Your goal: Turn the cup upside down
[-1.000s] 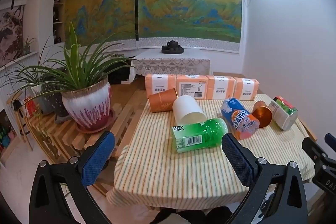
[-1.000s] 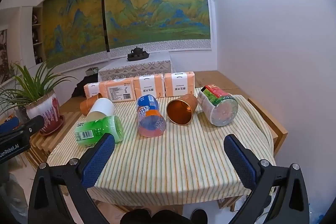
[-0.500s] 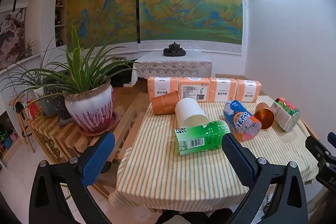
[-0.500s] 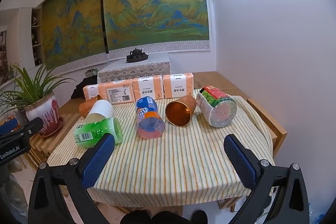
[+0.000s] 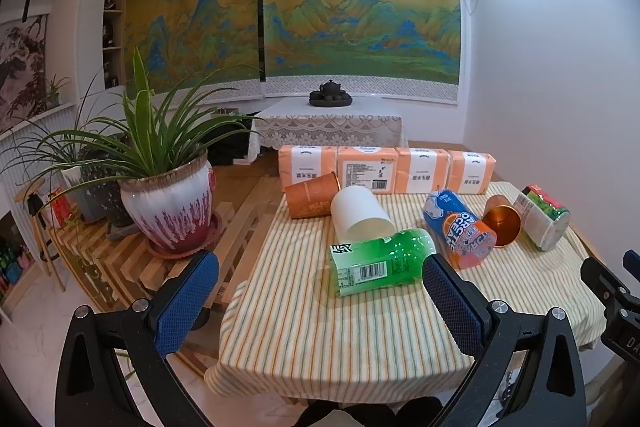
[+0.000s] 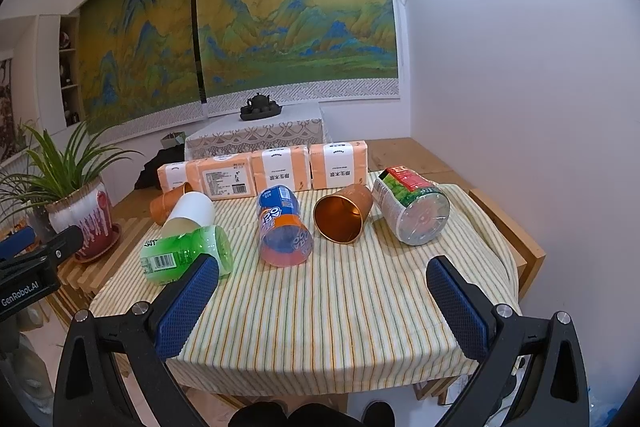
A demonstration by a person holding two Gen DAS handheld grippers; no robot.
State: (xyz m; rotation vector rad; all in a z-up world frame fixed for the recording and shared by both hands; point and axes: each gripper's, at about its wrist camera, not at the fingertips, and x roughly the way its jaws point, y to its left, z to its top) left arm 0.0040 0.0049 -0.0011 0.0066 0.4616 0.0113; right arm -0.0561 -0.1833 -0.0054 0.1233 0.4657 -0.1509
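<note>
Cups lie tipped on their sides across the striped cloth of the worktop. From left to right in the right wrist view: an orange paper cup at the far left, a white cup touching it, a green cup nearer, a blue and orange cup, a copper cup with its mouth facing the camera, and a clear cup with a red and green label at the right. Four orange packs stand in a row along the far edge. A potted plant stands on a slatted wooden rack to the left of the worktop.

Both tools hang at the near edge, touching nothing. The left tool has its blue pads spread wide, with the green cup between them farther off. The right tool is spread equally wide, facing the copper cup.
</note>
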